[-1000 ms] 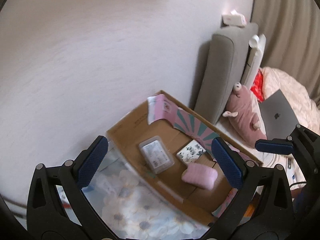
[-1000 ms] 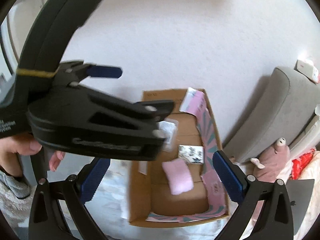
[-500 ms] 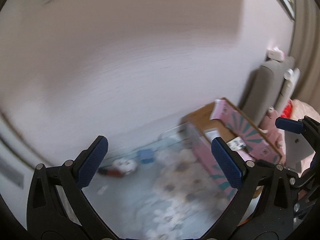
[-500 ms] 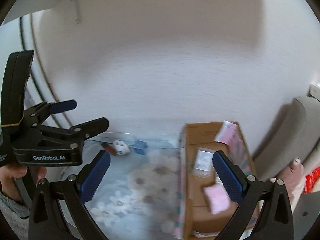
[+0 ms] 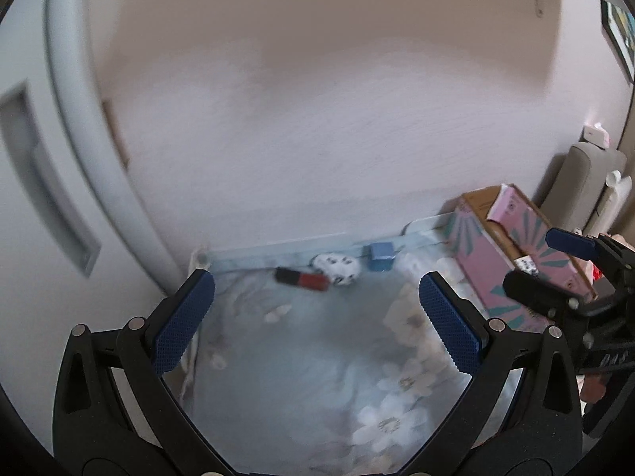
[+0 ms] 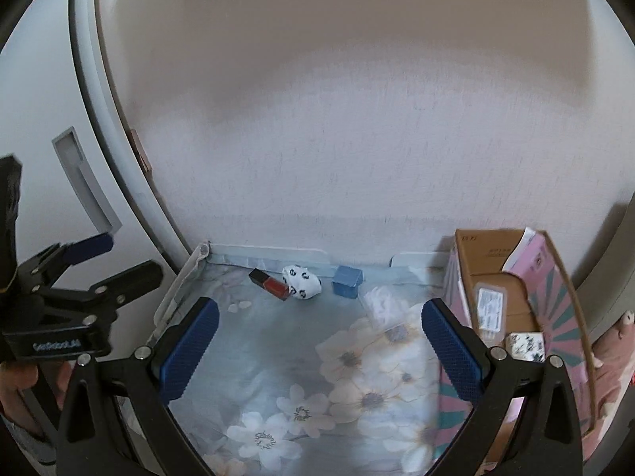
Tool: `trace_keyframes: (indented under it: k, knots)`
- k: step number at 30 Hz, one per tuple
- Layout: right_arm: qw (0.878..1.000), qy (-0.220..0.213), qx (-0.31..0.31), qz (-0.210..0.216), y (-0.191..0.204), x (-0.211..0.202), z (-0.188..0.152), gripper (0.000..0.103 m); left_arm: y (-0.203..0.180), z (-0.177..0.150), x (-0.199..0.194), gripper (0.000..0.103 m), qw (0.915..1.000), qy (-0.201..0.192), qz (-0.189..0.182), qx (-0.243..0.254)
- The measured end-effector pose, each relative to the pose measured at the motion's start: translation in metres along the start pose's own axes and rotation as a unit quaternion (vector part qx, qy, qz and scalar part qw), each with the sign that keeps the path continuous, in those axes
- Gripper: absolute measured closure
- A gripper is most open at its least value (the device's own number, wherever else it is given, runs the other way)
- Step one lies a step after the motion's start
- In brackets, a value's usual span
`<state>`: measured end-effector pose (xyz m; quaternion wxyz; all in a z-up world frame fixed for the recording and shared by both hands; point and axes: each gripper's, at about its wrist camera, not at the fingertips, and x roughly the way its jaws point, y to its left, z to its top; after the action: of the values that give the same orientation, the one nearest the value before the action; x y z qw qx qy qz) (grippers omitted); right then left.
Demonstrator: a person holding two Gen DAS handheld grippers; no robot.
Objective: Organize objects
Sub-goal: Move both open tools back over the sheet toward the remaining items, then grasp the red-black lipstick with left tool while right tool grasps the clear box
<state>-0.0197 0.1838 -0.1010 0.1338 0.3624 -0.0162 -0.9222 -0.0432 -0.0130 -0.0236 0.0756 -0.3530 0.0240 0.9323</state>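
**Ahead of both tongs, three loose items by the wall**

Left wrist view: left gripper [image 5: 315,321] wide open, empty; red-and-black tube [image 5: 301,279] lies just ahead, long axis crosswise, beside spotted bundle [image 5: 335,267] and blue block [image 5: 380,256].

Right wrist view: right gripper [image 6: 317,341] open, empty; cardboard box [image 6: 512,309] to its right. Left looks nearer.

Left gripper [image 5: 316,319] held wide open, empty, above floral cloth [image 5: 317,361]; blue box [image 5: 380,256] seen beside wall
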Motion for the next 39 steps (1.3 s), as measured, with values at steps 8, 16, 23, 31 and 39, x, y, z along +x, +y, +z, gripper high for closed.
trace_keyframes:
  k: [8, 16, 23, 31, 39]
  knots:
    - [0.999, 0.025, 0.005, -0.023, 0.009, 0.024, -0.018, 0.001, 0.023, -0.032, 0.023, 0.000, 0.9994, 0.028, -0.014, -0.015]
    - [0.997, 0.044, -0.014, -0.060, -0.006, 0.071, -0.019, 0.001, 0.021, -0.035, 0.074, 0.000, 0.9980, 0.051, -0.037, 0.007]
    - [0.992, 0.079, -0.044, -0.084, -0.030, 0.142, -0.022, 0.001, 0.022, -0.038, 0.155, 0.000, 0.9943, 0.076, -0.060, 0.046]
    - [0.988, 0.107, -0.059, -0.098, -0.052, 0.190, -0.024, 0.001, 0.024, -0.054, 0.240, 0.001, 0.9878, 0.119, -0.075, 0.067]
    - [0.984, 0.130, -0.069, -0.105, -0.062, 0.217, -0.026, 0.002, 0.023, -0.054, 0.275, 0.002, 0.9853, 0.129, -0.087, 0.071]
